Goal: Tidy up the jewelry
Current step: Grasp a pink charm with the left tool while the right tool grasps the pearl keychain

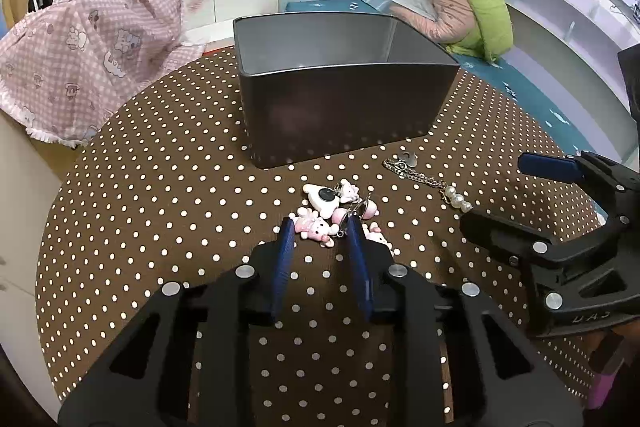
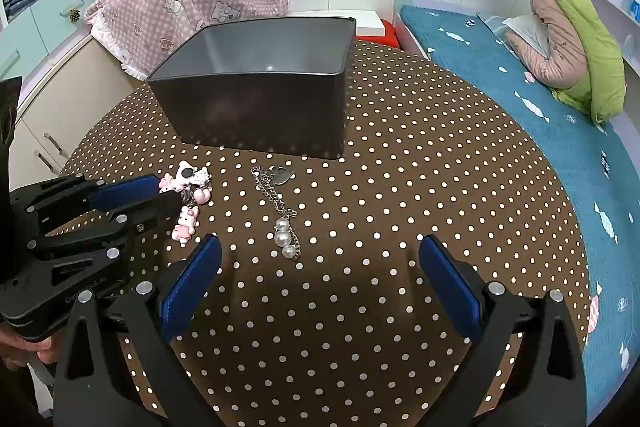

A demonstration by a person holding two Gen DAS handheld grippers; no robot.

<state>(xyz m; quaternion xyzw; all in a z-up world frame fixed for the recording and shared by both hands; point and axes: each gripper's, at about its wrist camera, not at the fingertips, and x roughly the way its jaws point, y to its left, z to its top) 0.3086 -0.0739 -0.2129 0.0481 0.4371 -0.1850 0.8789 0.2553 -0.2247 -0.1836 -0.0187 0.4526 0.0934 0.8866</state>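
Left wrist view
Left gripper [image 1: 318, 227]: blue-padded fingers straddle the cluster of pink and white cartoon charms [image 1: 334, 209], partly closed around it; whether the pads press it, I cannot tell.
Charm cluster: on the brown polka-dot tablecloth [image 1: 160, 187], just before the box's near wall.
Dark grey rectangular metal box [image 1: 340, 99]: open top, toward the table's far edge.
Silver chain bracelet with three pearls and a heart tag [image 1: 424, 183]: right of the charms, apart from them.
Right gripper [image 1: 516, 191]: at the right edge, fingers spread, nothing between them.

Right wrist view
Right gripper [image 2: 320, 251]: released, wide apart, low over the cloth [image 2: 400, 187].
Bracelet [image 2: 280, 215]: ahead of the right gripper, nearer its left finger, free.
Left gripper [image 2: 168, 193]: reaches in from the left, tips at the charms [image 2: 188, 195].
Box [image 2: 256, 107]: beyond both pieces.
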